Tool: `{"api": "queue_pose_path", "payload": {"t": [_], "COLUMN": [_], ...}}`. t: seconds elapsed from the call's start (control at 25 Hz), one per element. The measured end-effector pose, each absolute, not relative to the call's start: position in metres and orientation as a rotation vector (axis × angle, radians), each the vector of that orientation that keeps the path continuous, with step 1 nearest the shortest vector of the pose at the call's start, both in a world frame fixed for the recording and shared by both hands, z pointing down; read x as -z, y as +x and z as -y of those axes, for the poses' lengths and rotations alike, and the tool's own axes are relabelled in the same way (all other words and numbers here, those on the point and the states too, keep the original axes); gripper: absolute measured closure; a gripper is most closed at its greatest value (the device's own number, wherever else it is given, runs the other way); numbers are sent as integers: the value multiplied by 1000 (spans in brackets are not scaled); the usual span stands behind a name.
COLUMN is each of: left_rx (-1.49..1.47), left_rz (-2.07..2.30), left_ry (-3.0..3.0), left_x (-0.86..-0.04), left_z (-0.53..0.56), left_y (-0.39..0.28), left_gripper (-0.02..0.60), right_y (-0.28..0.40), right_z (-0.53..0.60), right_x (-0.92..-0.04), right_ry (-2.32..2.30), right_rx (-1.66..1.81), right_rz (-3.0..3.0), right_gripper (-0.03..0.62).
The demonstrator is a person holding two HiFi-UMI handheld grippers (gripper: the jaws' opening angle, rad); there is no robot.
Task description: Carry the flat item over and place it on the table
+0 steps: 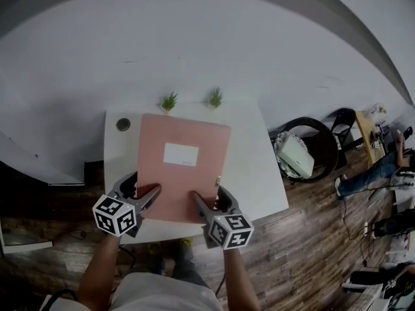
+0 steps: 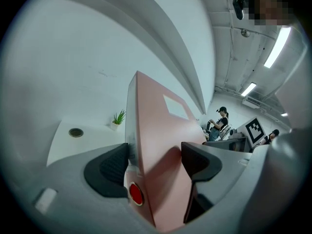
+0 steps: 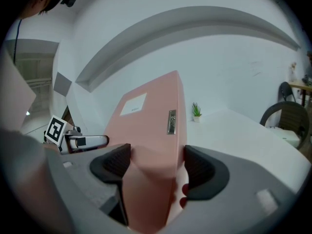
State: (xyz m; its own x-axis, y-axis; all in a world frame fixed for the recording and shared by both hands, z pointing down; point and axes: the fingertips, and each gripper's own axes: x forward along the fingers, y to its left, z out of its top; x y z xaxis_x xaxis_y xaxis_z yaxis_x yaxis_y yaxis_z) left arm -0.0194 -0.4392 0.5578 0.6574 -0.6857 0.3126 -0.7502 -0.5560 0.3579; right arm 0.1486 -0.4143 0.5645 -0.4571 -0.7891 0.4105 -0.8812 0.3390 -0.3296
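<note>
A flat pink folder (image 1: 181, 167) with a white label is held level over the white table (image 1: 259, 173). My left gripper (image 1: 148, 198) is shut on its near left corner, and my right gripper (image 1: 198, 203) is shut on its near right corner. The left gripper view has the pink folder (image 2: 156, 145) standing edge-on between the black pads (image 2: 113, 167). Seen from the right gripper, the folder (image 3: 151, 130) shows its spine with a small metal plate, clamped between the pads (image 3: 199, 169).
Two small potted plants (image 1: 169, 102) (image 1: 215, 98) stand at the table's far edge, and a round dark disc (image 1: 123, 124) lies at its far left. A black chair (image 1: 305, 149) holding a white bag stands to the right on the wood floor. A white wall rises behind.
</note>
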Motion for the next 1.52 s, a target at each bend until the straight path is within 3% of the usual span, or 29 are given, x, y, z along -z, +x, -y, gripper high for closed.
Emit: {"api": "queue_pose_path", "payload": {"t": [0.8, 1.52], "left_rx": [-288, -275], "left_rz": [1132, 1169], "left_ry": [2186, 2050], "left_x": [-665, -700], "left_z": [431, 443], "left_y": [-19, -18], "left_gripper": [235, 235], "right_y": [150, 155], "right_z": [416, 430], "right_x": [-667, -700], "right_ry": [1389, 1396], "right_rx": [-967, -1088], "right_rz": [2306, 2250], "right_gripper": [252, 252]}}
